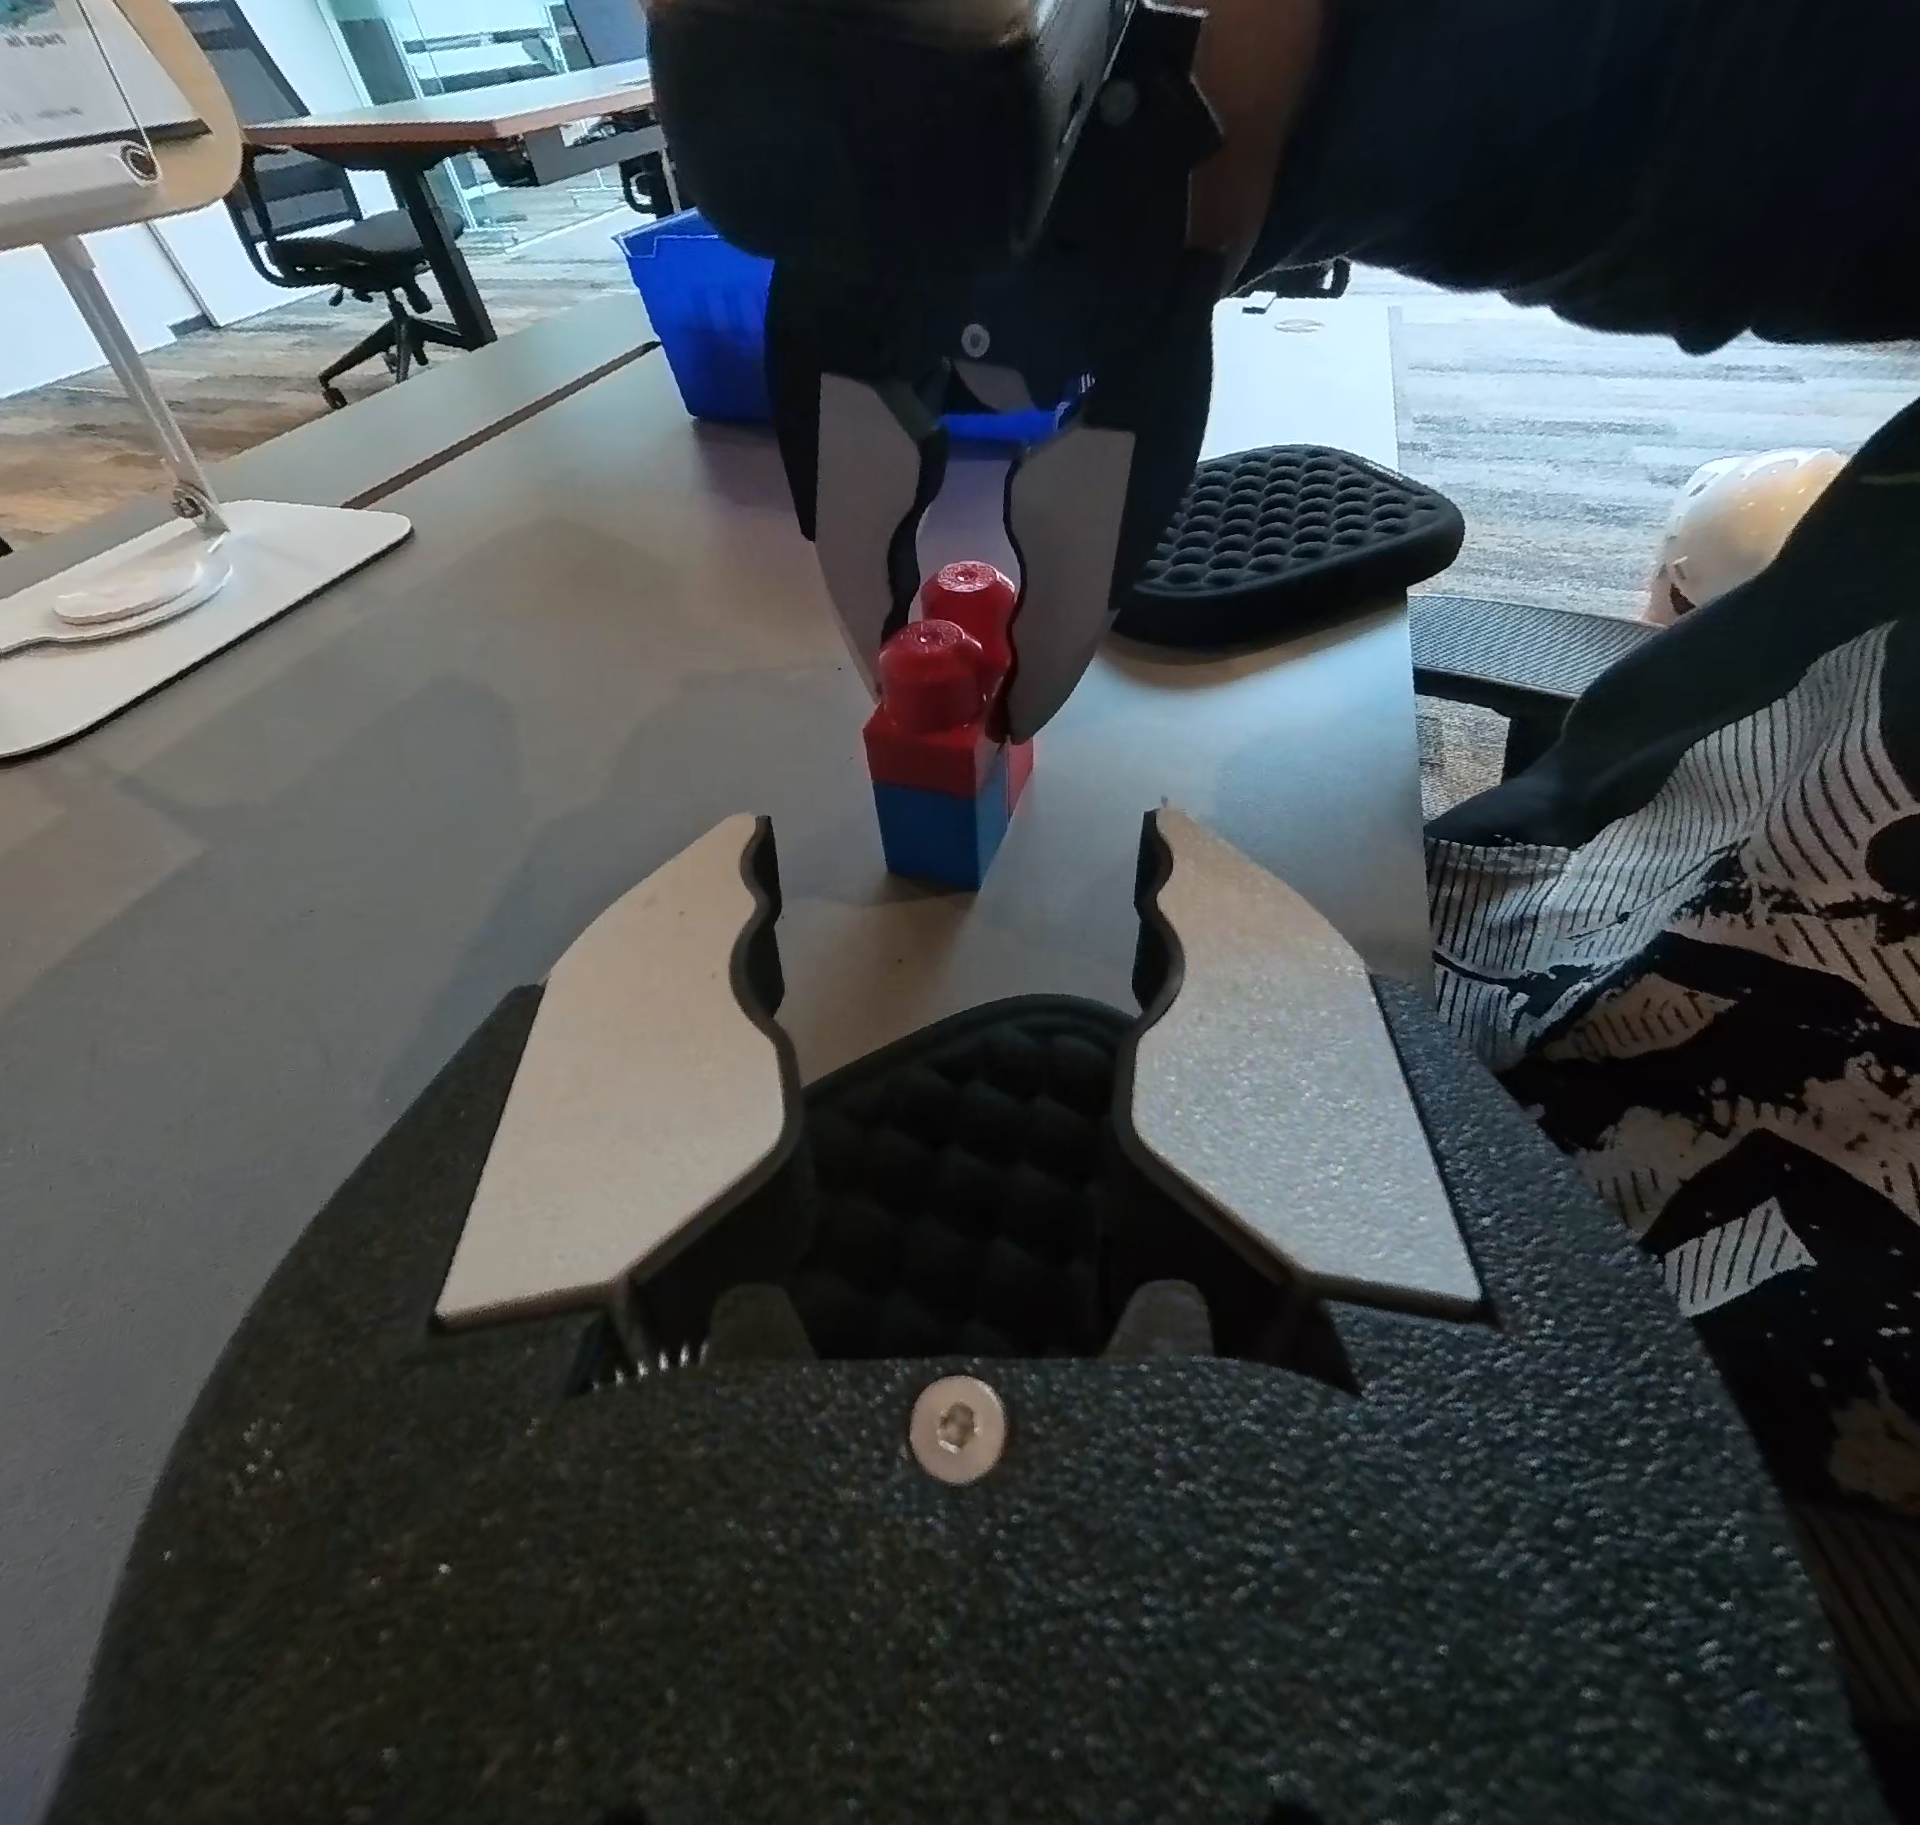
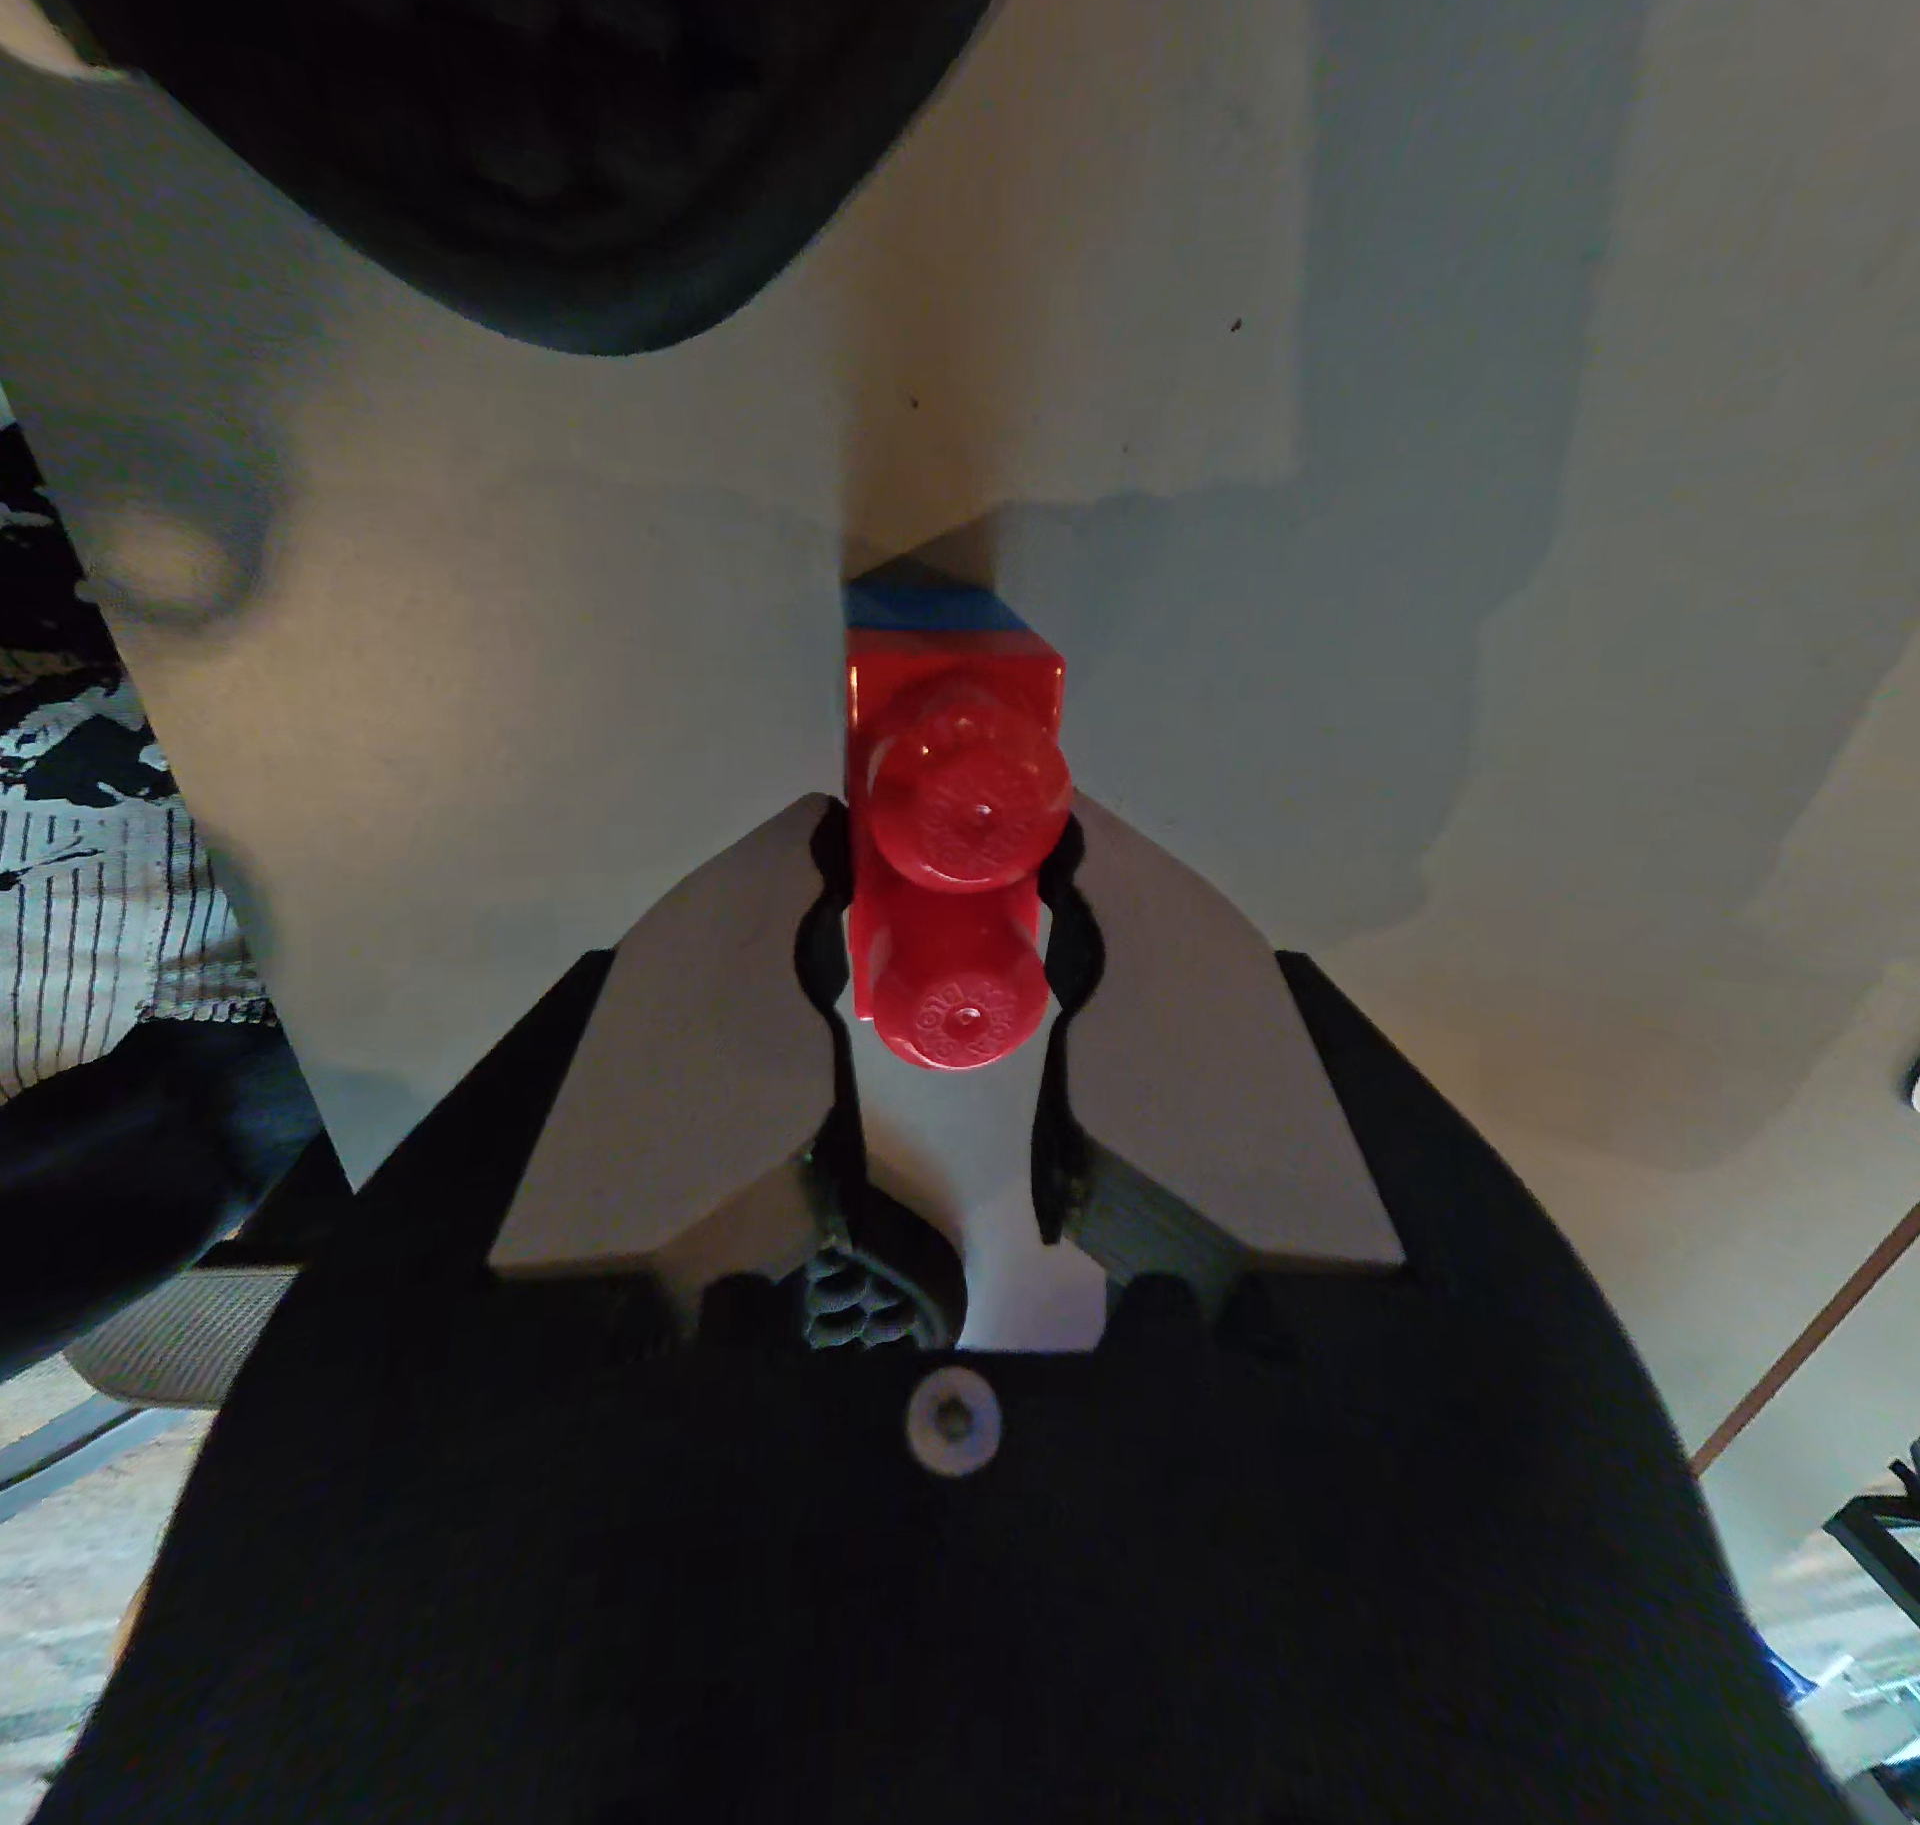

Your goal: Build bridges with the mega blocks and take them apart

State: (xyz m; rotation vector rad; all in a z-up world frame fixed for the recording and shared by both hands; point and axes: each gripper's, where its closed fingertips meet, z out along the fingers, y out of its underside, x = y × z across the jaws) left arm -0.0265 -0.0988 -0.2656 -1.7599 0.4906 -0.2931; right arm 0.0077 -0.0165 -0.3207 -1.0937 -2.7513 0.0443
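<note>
A: What sits nearest in the left wrist view?

B: The left gripper (image 1: 961, 840), fingers spread wide with nothing between them, low over the grey table (image 1: 416, 736).

A: And just beyond it?

B: A red block (image 1: 940, 726) with two studs, stacked on a blue block (image 1: 940, 830) that stands on the table. The right gripper (image 1: 956, 695) comes down from above, its fingers closed against the red block's sides.

A: Does the right wrist view agree?

B: Yes, both pads press the red block (image 2: 956, 840), the blue block (image 2: 925, 606) showing beneath.

A: Farther back?

B: A blue bin (image 1: 707, 321), a black honeycomb pad (image 1: 1288, 539), then office chairs (image 1: 343, 248).
</note>
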